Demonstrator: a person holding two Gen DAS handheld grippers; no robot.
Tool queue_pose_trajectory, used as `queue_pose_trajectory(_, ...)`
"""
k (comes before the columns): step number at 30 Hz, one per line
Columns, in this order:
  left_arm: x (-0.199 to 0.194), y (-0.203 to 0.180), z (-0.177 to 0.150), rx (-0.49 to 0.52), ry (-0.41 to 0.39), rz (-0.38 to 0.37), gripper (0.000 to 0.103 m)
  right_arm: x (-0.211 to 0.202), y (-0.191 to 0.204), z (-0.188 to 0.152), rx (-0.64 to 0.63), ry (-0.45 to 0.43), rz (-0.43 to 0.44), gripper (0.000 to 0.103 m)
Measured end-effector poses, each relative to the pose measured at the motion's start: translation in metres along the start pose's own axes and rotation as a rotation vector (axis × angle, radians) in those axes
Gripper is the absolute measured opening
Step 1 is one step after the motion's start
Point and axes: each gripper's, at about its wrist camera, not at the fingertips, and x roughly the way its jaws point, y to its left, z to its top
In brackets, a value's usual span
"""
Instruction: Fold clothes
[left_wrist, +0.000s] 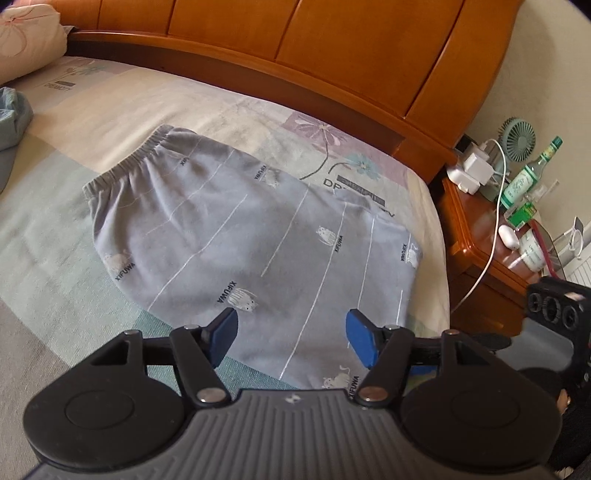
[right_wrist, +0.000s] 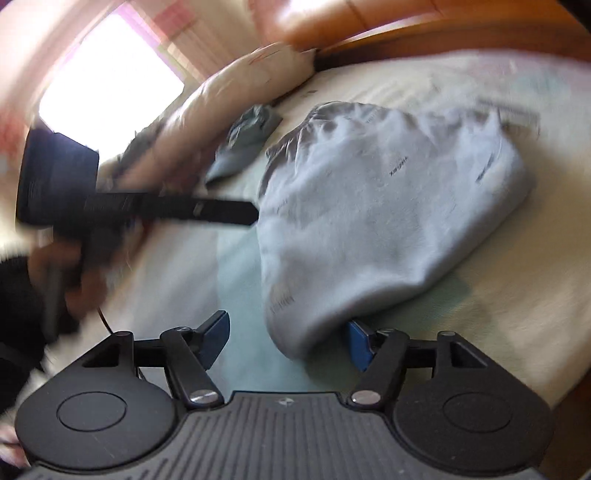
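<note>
A bed (left_wrist: 74, 236) with a pale patterned sheet fills both wrist views, with a wooden headboard (left_wrist: 295, 55) across the top. At the far left of the left wrist view a pillow (left_wrist: 26, 37) sits in the upper corner, with a bit of blue cloth (left_wrist: 11, 118) below it. In the centre lie the grey trousers (left_wrist: 240, 236), printed with thin white lines and small animals; they look folded over into a compact bundle, elastic waistband toward the upper left. At the right edge a bedside cabinet (left_wrist: 476, 236) carries a green bottle (left_wrist: 532, 173), a small fan and chargers. Judging by this, at least one fold is done; a further fold or tidying may remain, and the blue cloth looks unfolded. The left gripper (left_wrist: 291, 336), bottom centre, stands wide open over the trousers' near edge, holding nothing. In the blurred right wrist view, the right gripper (right_wrist: 288, 341) is likewise wide open and empty, the trousers' near corner (right_wrist: 295, 332) lying between its fingers, ungripped.
</note>
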Motion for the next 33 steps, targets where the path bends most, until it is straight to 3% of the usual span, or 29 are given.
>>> queue_pose_trajectory(2, -0.008, 0.001, 0.001, 0.004, -0.011, 0.002, 0.065, -0.004, 0.004, 0.001, 0.023, 0.006, 0.122, 0.072)
queue_pose_trajectory(5, -0.017, 0.004, 0.002, 0.013, -0.021, 0.017, 0.068, -0.013, 0.011, 0.001, 0.019, 0.083, 0.269, 0.071)
queue_pose_trajectory(6, -0.019, 0.005, 0.003, 0.013, -0.026, 0.023, 0.068, -0.017, 0.012, -0.001, 0.008, 0.081, 0.264, 0.072)
queue_pose_trajectory(9, -0.018, 0.006, 0.005, 0.008, -0.037, 0.035, 0.068, -0.028, 0.018, 0.012, -0.092, 0.021, 0.111, 0.072)
queue_pose_trajectory(13, -0.003, 0.001, 0.008, 0.023, -0.027, 0.041, 0.068, -0.031, 0.019, 0.033, -0.341, -0.121, -0.237, 0.072)
queue_pose_trajectory(15, 0.002, -0.002, 0.007, 0.031, -0.017, 0.043, 0.068, -0.023, 0.011, 0.036, -0.453, -0.149, -0.339, 0.072)
queue_pose_trajectory(17, 0.006, -0.004, 0.006, 0.037, -0.007, 0.044, 0.068, -0.015, -0.010, 0.038, -0.442, -0.103, -0.389, 0.069)
queue_pose_trajectory(18, 0.008, -0.005, 0.005, 0.041, -0.002, 0.044, 0.068, -0.011, -0.021, 0.039, -0.437, -0.080, -0.414, 0.057)
queue_pose_trajectory(19, 0.008, -0.005, 0.005, 0.044, 0.003, 0.049, 0.068, -0.018, -0.023, 0.038, -0.447, -0.093, -0.396, 0.057)
queue_pose_trajectory(22, 0.008, -0.002, 0.006, 0.053, 0.003, 0.056, 0.068, -0.028, -0.015, 0.046, -0.406, -0.086, -0.396, 0.058)
queue_pose_trajectory(24, 0.010, -0.003, 0.013, 0.056, -0.011, 0.062, 0.068, -0.027, -0.005, 0.050, -0.453, -0.137, -0.394, 0.062)
queue_pose_trajectory(27, 0.019, -0.006, 0.029, 0.072, -0.051, 0.064, 0.069, -0.012, -0.006, 0.060, -0.471, -0.133, -0.413, 0.064)
queue_pose_trajectory(29, 0.030, -0.009, 0.039, 0.082, -0.070, 0.059, 0.069, 0.002, -0.019, 0.059, -0.444, -0.071, -0.479, 0.064)
queue_pose_trajectory(33, 0.060, -0.002, 0.041, 0.042, -0.056, 0.018, 0.070, -0.002, -0.025, 0.048, -0.453, -0.109, -0.464, 0.067)
